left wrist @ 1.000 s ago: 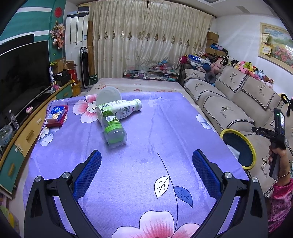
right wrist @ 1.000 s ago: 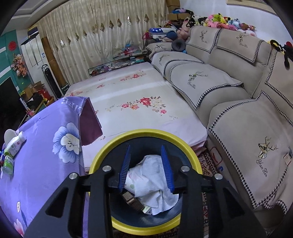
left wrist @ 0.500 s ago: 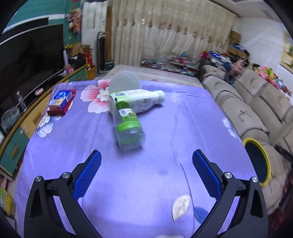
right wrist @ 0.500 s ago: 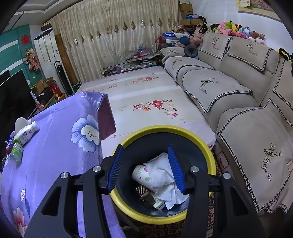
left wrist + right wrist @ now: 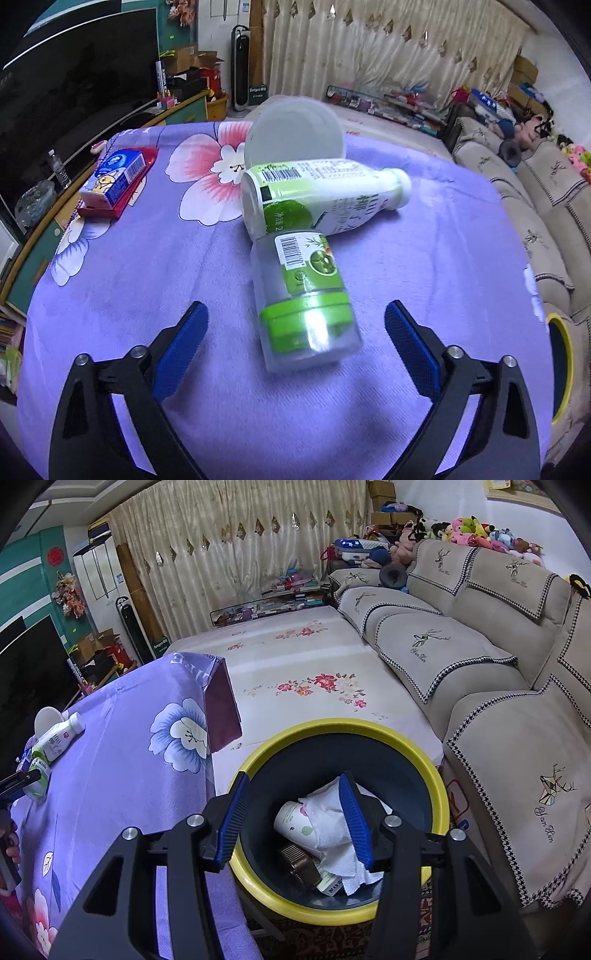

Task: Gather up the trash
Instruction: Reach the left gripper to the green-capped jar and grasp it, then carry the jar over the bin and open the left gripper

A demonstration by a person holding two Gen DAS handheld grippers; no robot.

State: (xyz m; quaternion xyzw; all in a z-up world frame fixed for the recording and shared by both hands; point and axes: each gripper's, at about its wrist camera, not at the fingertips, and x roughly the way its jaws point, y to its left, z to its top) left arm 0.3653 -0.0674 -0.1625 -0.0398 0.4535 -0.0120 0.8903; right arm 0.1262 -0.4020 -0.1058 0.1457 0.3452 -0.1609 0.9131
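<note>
A clear jar [image 5: 306, 295] with a green label and green cap lies on the purple floral tablecloth [image 5: 147, 288]. Its cap end sits between the blue pads of my left gripper [image 5: 295, 310], whose jaws are closing but stand clear of the jar on both sides. Behind it lie a white bottle [image 5: 332, 199] with a green label and a translucent round lid [image 5: 291, 136]. My right gripper [image 5: 293, 777] hangs open and empty over the yellow-rimmed bin [image 5: 332, 727]. In the bin lie a paper cup [image 5: 291, 819], white tissue [image 5: 332, 827] and a brown item.
A blue tissue pack [image 5: 118, 173] rests on a red box at the table's left. The bin stands off the table's right edge, beside the beige sofa [image 5: 498, 701]. A TV cabinet [image 5: 37, 236] runs along the left side. A flowered mat covers the floor beyond.
My left gripper has come forward and down over the table until the clear jar lies between its fingertips. The right gripper's jaws have widened above the bin.
</note>
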